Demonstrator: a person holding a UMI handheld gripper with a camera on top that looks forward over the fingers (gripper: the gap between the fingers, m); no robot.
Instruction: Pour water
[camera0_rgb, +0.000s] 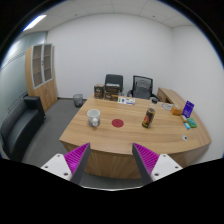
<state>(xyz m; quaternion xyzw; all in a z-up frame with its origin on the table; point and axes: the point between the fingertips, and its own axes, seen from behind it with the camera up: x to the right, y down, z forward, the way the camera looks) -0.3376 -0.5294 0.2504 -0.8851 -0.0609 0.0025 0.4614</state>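
**deskjockey:** Fingers (75, 158) spread wide, gripper (112, 160) holding nothing, well back from the desk (100, 138). Looks like the approach step?

**pourbot99:** Yep. Bottle (149, 117) sits mid-desk toward the right edge, cup (94, 118) toward the left. Next I'd guess: close in and grab the bottle. Can't tell the water level or the cap.

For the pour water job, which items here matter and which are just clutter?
Job: bottle; metal cup; red coaster; gripper, open, well short of the desk.
Clutter: purple card; box; chairs; cabinet.
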